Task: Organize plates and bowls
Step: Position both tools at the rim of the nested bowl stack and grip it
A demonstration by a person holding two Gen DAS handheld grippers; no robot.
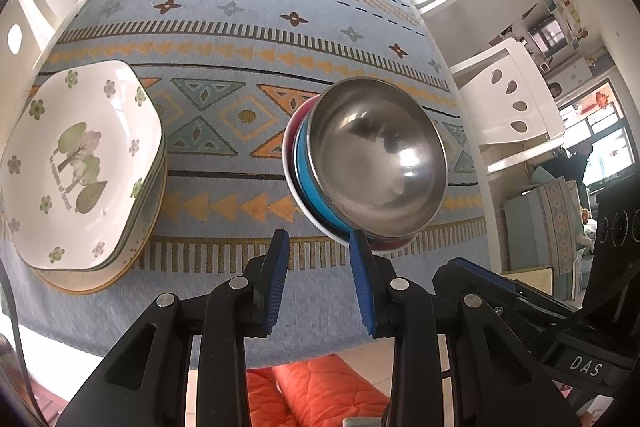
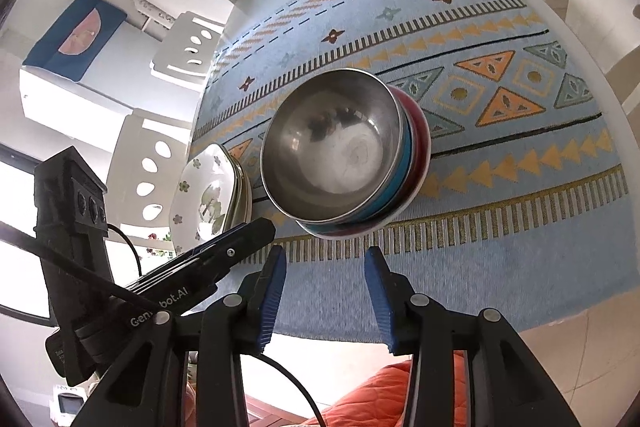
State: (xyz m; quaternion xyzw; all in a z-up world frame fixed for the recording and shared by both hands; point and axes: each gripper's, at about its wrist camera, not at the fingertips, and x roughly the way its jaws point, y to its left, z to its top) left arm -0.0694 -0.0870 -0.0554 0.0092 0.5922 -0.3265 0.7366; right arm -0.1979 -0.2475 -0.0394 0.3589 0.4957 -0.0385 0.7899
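Left wrist view: patterned tablecloth (image 1: 248, 163) covers the table, and on it sit a stack of plates (image 1: 80, 163) at the left and a nest of bowls (image 1: 360, 163) right of centre, well apart. Topmost plate is squarish, flat, face up, no clear long axis. Bowls are round, mouths up; the steel bowl (image 1: 380, 159) sits in a blue one, then red, then white, and it seems to ride off-centre toward one side. Likely trouble: a knock on that rim could tip or slide the nest. Left gripper (image 1: 318, 259) hangs just before the bowls, jaws slightly apart, empty; one fingertip looks close to the rim, contact unclear. Right gripper (image 2: 326, 267) also parted, empty, clear of the bowls.
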